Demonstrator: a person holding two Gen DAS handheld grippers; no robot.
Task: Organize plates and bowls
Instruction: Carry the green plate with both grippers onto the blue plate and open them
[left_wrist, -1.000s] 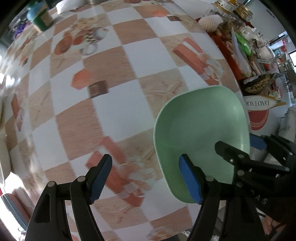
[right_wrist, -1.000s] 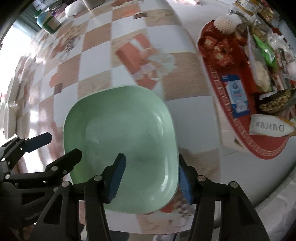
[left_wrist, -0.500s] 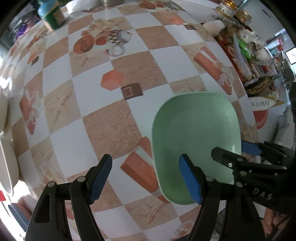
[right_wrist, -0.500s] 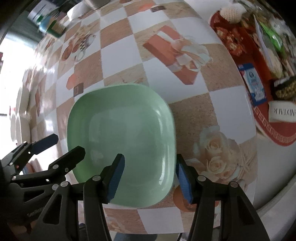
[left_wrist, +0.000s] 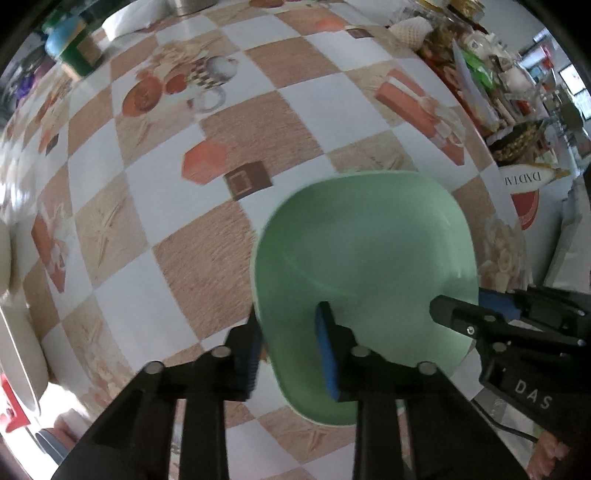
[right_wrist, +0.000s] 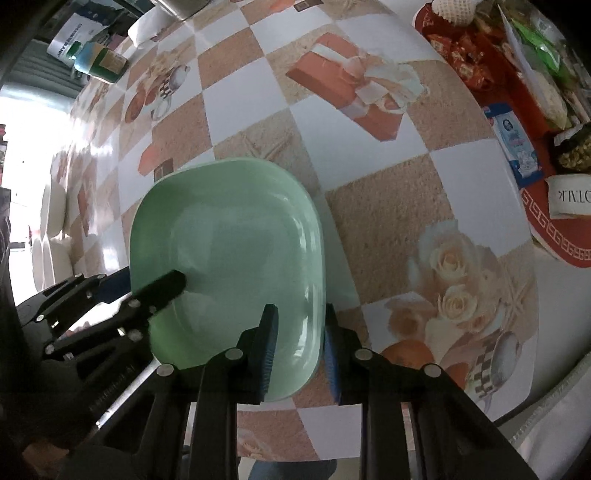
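Gripping the left rim of the green plate (left_wrist: 365, 266), the left gripper (left_wrist: 290, 350) has its jaws drawn narrow, one blue pad on the outside of the edge and the other inside the well, and they appear to press on the rim. The plate lies flat on the checkered tablecloth (left_wrist: 140, 192), right side up, near the front edge of the table. It is a rounded square, pale mint green, glossy, with a raised rim and a shallow well that holds nothing. In the left wrist view its slightly longer axis runs from the grippers away toward the far side of the table.

At the plate's opposite edge the right gripper (right_wrist: 299, 349) is clamped in the same way — one pad inside the rim, one outside, jaws narrow on the edge. Each gripper shows in the other's view: the right one reaches in from the right of the left wrist view, the left one from the left of the right wrist view, a black finger lying over the well.

Further right, well apart from the plate, a red tray (right_wrist: 517, 110) sits at the table's edge, crowded with packets — snacks and wrapped sweets, too small to name. A green-and-blue container (right_wrist: 99, 59) stands at the far left corner.
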